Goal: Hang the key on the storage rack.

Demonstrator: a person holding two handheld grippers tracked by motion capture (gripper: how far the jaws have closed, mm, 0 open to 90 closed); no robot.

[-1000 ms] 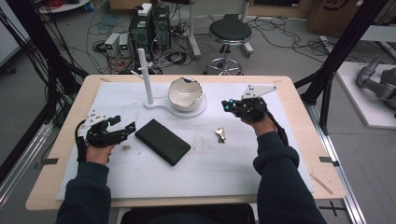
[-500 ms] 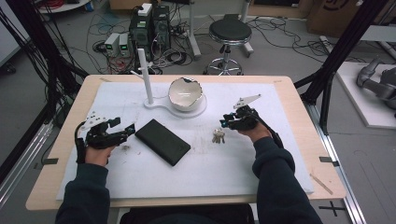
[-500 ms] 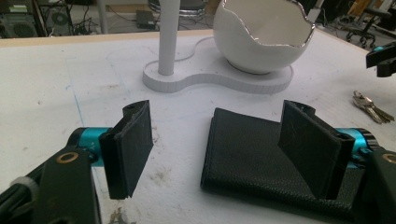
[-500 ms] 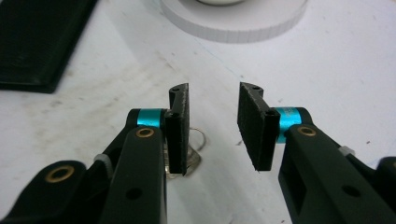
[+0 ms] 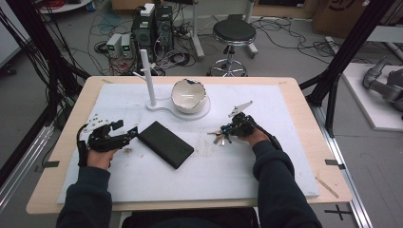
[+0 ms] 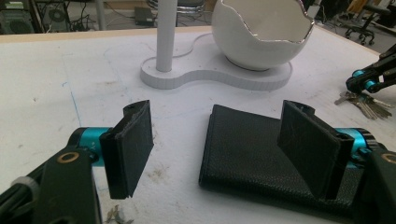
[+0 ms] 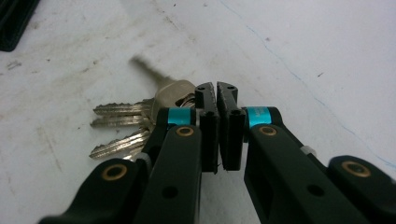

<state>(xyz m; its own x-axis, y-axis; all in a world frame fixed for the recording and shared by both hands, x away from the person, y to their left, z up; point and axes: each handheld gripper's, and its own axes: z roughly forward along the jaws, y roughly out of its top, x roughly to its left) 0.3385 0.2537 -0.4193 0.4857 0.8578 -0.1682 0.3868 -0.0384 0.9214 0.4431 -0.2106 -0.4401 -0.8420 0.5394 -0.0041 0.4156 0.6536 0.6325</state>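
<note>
We saw the left gripper (image 5: 127,134) at the left of the high view, low over the white mat (image 5: 285,180), with its jaws spread wide. In the left gripper view (image 6: 219,144) those jaws stood well apart, and the near end of the black wallet (image 6: 247,154) lay between them; the right jaw sat over the wallet's corner, though we could not tell whether it touched. The wallet (image 5: 166,144) lay flat at the centre of the high view, just right of the left gripper.

The right gripper (image 5: 227,133) was at centre right of the high view, beside the keys (image 5: 217,139). In the right gripper view its jaws (image 7: 215,100) were pressed together, and the keys (image 7: 135,126) lay fanned on the mat at left centre, right against the jaw tips. We could not tell whether the jaws pinched the key ring.

Above the wallet stood the white stand (image 5: 157,102) with its upright post (image 5: 148,76) and the eggshell-shaped bowl (image 5: 189,96). In the left gripper view the bowl (image 6: 261,32) filled the upper centre, and the right gripper (image 6: 369,79) and keys (image 6: 366,102) showed at the right edge.
</note>
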